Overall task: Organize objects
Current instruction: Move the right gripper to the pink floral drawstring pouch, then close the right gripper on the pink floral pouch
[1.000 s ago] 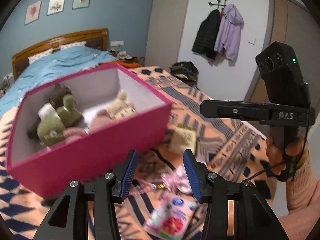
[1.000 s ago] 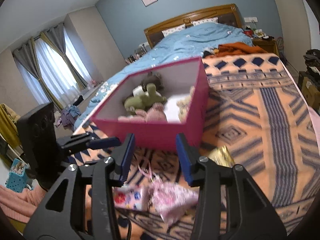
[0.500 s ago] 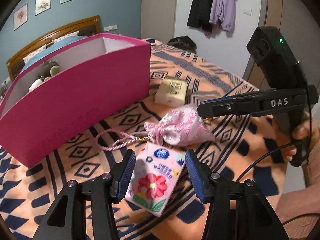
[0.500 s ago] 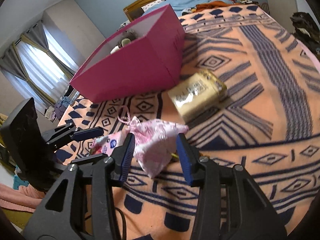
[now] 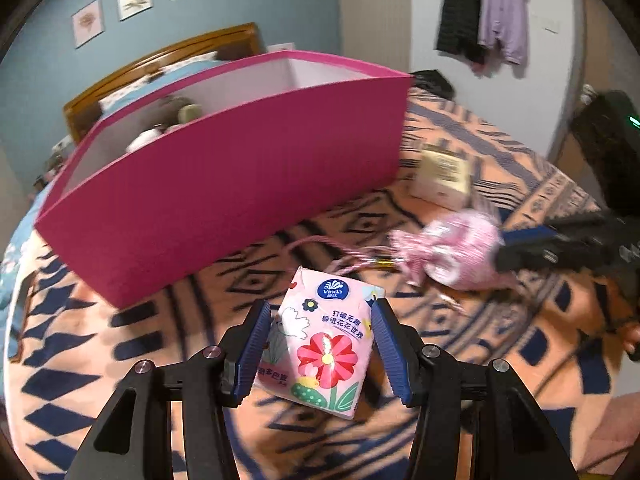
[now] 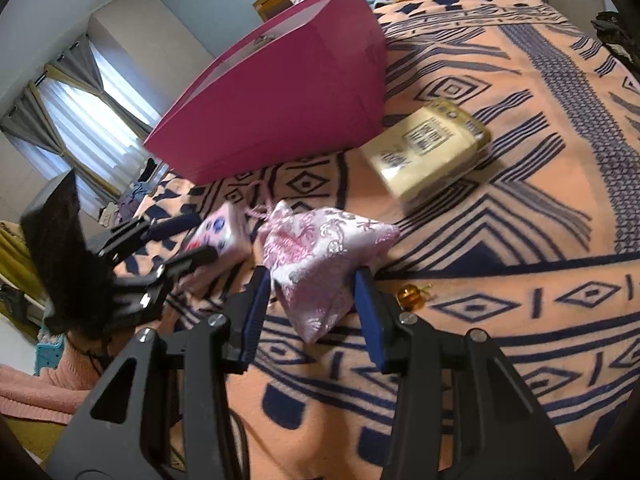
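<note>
Sitting at twelve o'clock, the pink box (image 5: 240, 184) holds plush toys already (some half hidden); left gripper (image 5: 316, 344) stands apart around the tissue pack (image 5: 320, 344), right gripper (image 6: 312, 300) brackets the drawstring pouch (image 6: 320, 248) unclamped, and the yellow packet (image 6: 432, 152) waits.

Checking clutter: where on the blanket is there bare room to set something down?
Free: the blanket to the right of the yellow packet and pouch. Crowded: the strip before the pink box, holding tissue pack, pouch, packet and both claws.
</note>
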